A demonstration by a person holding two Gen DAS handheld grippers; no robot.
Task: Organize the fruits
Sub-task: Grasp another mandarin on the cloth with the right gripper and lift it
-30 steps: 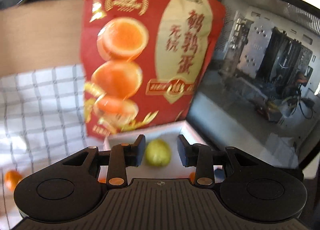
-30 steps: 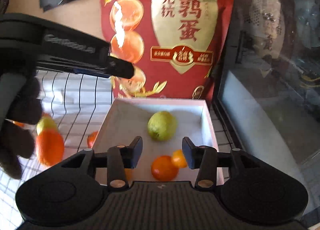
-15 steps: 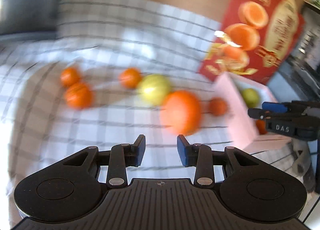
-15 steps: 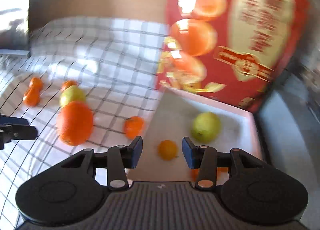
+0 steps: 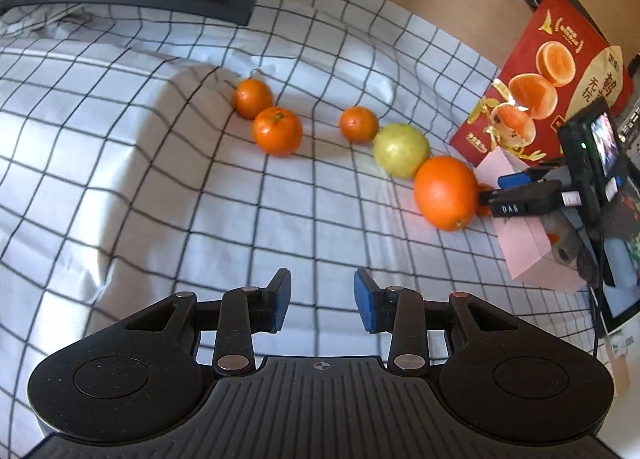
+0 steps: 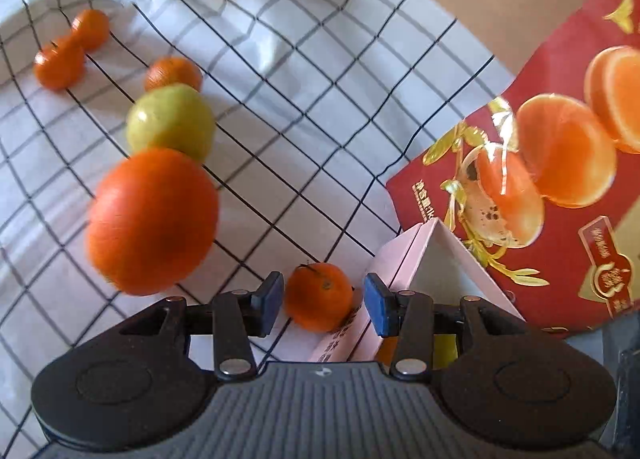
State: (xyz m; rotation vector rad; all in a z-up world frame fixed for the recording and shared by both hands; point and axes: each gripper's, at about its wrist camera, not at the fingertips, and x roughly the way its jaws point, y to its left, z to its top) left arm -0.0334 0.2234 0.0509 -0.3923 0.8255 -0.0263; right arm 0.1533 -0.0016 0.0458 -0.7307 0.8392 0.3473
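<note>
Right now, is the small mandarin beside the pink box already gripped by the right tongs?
No, the small mandarin sits between the right tongs with gaps on both sides, resting on the cloth.

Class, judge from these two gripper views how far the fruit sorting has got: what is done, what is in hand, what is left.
Done: little can be confirmed; the pink box shows only a hint of yellow-green inside.
In hand: nothing held. The right gripper is open around a small mandarin beside the box; the left gripper is open over the cloth.
Left: the big orange, the green fruit and three mandarins.
</note>
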